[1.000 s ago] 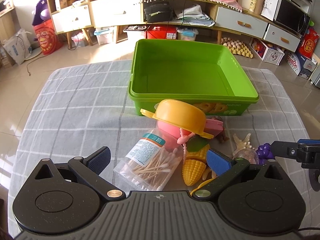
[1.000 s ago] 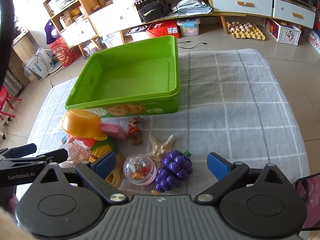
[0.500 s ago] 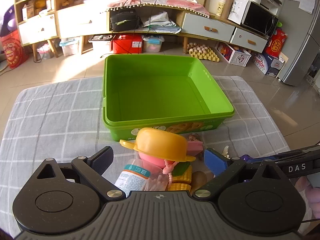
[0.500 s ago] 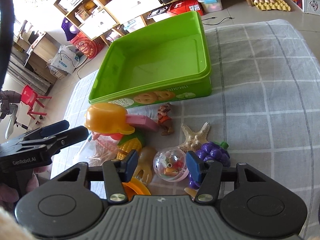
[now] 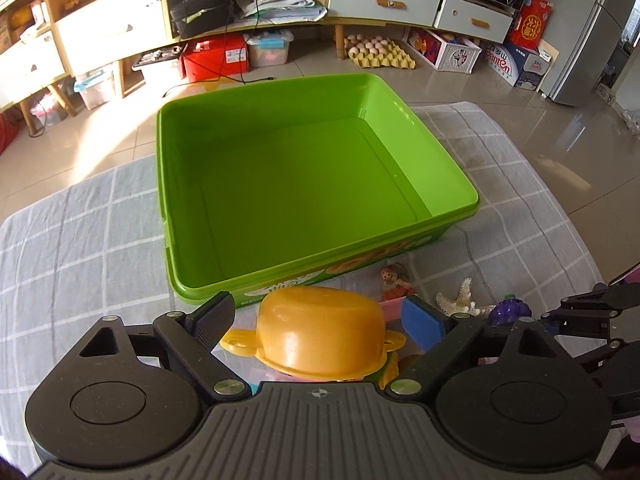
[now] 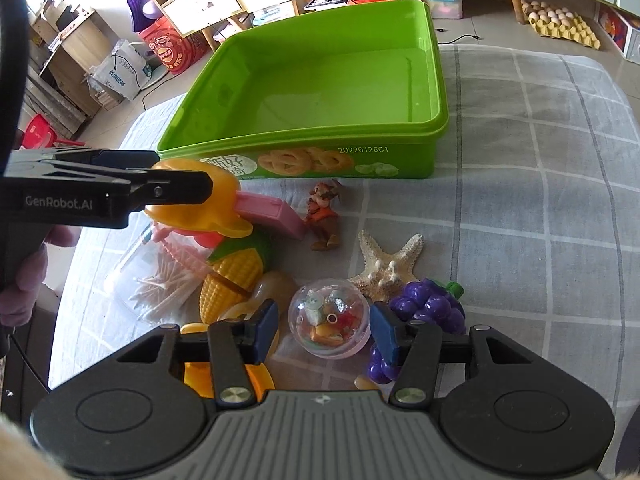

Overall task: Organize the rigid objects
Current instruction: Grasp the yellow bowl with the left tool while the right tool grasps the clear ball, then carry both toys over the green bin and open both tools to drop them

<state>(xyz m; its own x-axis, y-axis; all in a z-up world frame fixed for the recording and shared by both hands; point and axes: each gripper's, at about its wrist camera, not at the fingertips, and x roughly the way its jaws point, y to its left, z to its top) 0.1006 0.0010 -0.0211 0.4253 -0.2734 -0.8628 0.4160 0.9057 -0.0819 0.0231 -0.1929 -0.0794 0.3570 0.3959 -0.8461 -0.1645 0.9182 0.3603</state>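
the left gripper (image 5: pixel 320 316) hangs over one upturned yellow plastic toy pot (image 5: pixel 324 334), its two blue-padded fingers (image 5: pixel 422 320) standing wide on either side of the dome. the jaws have just been closing a little, with the pot between them, but neither pad presses on it, so nothing is held.

the right gripper (image 6: pixel 324 326) straddles one clear plastic ball filled with small coloured bits (image 6: pixel 329 320). its jaws have just been closing, and the two pads sit just beside the ball's flanks; whether they actually squeeze it cannot be told from the right wrist view.

one bright green rectangular plastic tub (image 6: pixel 438 92) stands on the grey checked tablecloth (image 6: pixel 540 160) with nothing inside it, a cookie print on its near wall. everything else lies in a heap just in front of that wall. there is one pink flat plastic block (image 6: pixel 272 212) poking out from under the pot. there is one small brown figurine (image 6: pixel 324 216) lying beside it. near them lie one pale dried starfish (image 6: pixel 386 268) and one purple plastic bunch of grapes (image 6: pixel 430 306), touching the starfish. the heap also has one yellow toy corn cob with a green end (image 6: pixel 232 276) and one clear box of cotton swabs (image 6: pixel 156 288).
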